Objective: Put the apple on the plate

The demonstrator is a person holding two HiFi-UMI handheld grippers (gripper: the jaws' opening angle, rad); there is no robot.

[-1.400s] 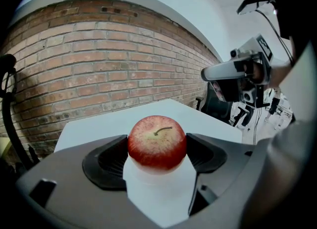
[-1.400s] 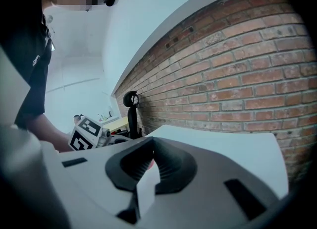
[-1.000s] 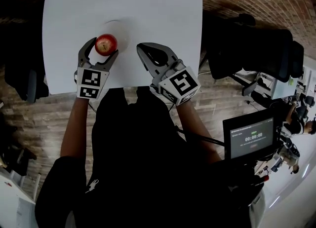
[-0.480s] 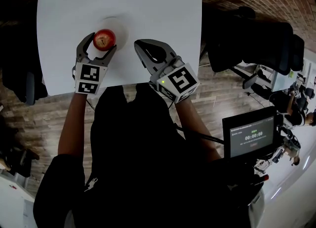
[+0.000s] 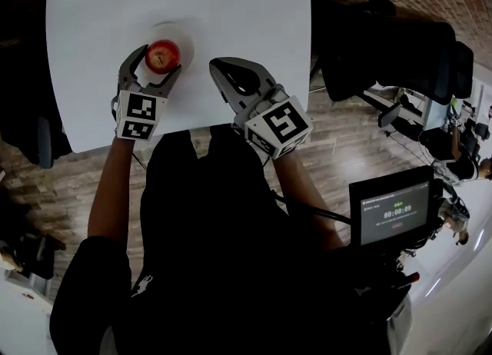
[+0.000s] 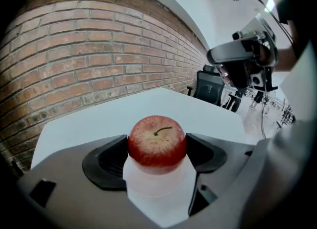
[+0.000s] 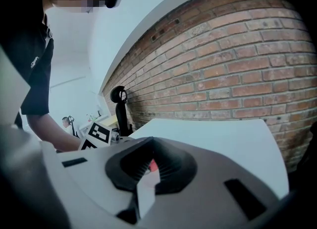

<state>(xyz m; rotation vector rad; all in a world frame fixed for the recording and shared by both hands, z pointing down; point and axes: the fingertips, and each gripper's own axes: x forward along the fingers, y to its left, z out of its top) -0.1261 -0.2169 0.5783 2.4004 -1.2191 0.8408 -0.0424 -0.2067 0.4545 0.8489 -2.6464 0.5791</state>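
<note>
Big white table (image 5: pixel 231 15), and the only thing sitting on it is a white plate (image 5: pixel 184 37), over by the left edge and a bit back from the near edge. It's white on white, so it's hard to pick out.

The left hand-held gripper (image 5: pixel 159 61) is clamped on the apple (image 5: pixel 163 55), one dark pad on each side and the stem pointing up. The apple is right above the plate, roughly centred on it. I honestly can't tell if the bottom is touching the plate yet. The right hand-held gripper (image 5: pixel 233 77) is parked over the table's near edge with its jaws together and nothing in them, well out of the way.

So I'd say this is the set-down step, nearly done. To do it well, lower straight down until the apple's weight is on the plate, keep it stem-up, then open the jaws slowly and evenly (apples roll if one pad lets go first). Then lift straight up without clipping the fruit.
</note>
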